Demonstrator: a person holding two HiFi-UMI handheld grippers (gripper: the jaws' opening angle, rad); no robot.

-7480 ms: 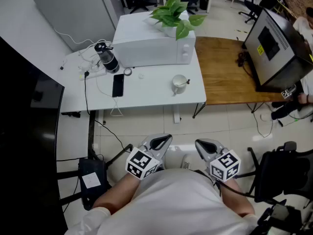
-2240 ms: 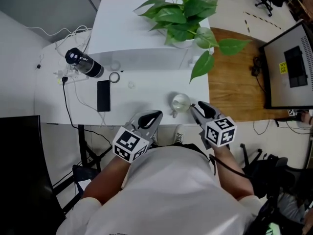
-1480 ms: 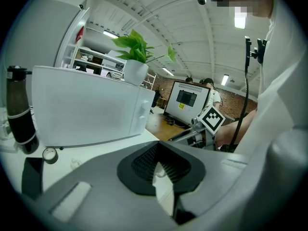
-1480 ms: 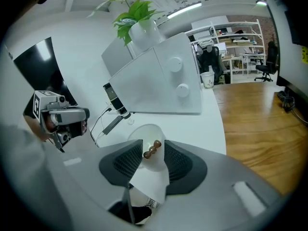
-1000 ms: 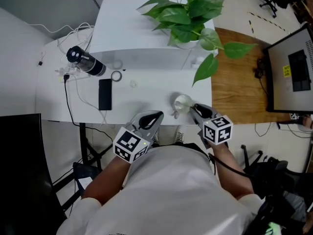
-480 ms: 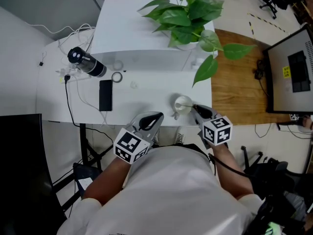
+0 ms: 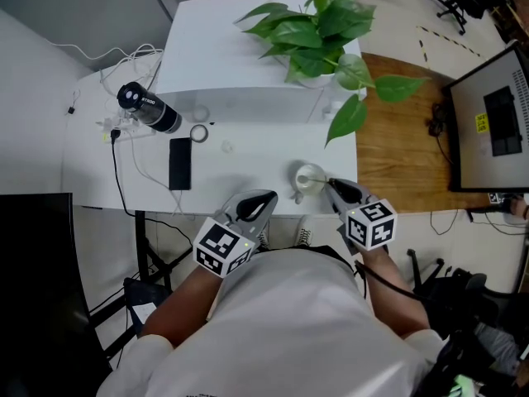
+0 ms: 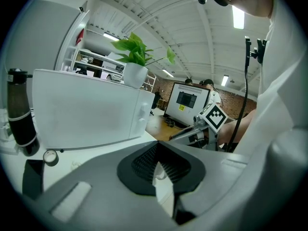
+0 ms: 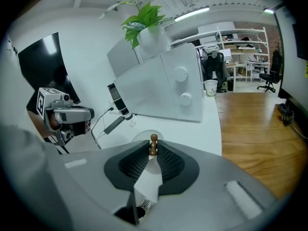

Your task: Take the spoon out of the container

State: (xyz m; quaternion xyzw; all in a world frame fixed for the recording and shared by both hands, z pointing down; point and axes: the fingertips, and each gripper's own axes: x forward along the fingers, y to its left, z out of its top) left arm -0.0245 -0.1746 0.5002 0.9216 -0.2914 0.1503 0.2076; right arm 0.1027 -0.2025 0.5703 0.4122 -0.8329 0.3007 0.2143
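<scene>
**A:** Anything different from a second ago?

**B:** Only the right gripper (image 7: 332, 186). Its jaws have just been closing, and now they stand narrow, pinched on the end of the spoon (image 9: 153, 146). The left gripper (image 7: 263, 198) has not budged. Its jaws are together on nothing, parked at the edge of the table (image 7: 248, 151), lower centre of the head view.

**A:** Where is the spoon, then?

**B:** Still in the container (image 7: 301, 174), the small white cup just right of centre near the front edge. The handle leans out over the rim towards the right gripper. I take that to be why that gripper comes in low and slanted: it meets the handle end-on.

**A:** What is it made of?

**B:** The handle looks like turned brown wood, slim, ending in two little beads. The pads are dark and finely ribbed, rubbery I'd guess, so they should bite on those beads. The cup is smooth, glossy and round, probably ceramic and light. I'd judge it could tip or slide on that slick white top if the spoon drags the rim, since the left gripper sits idle rather than steadying it.
</scene>
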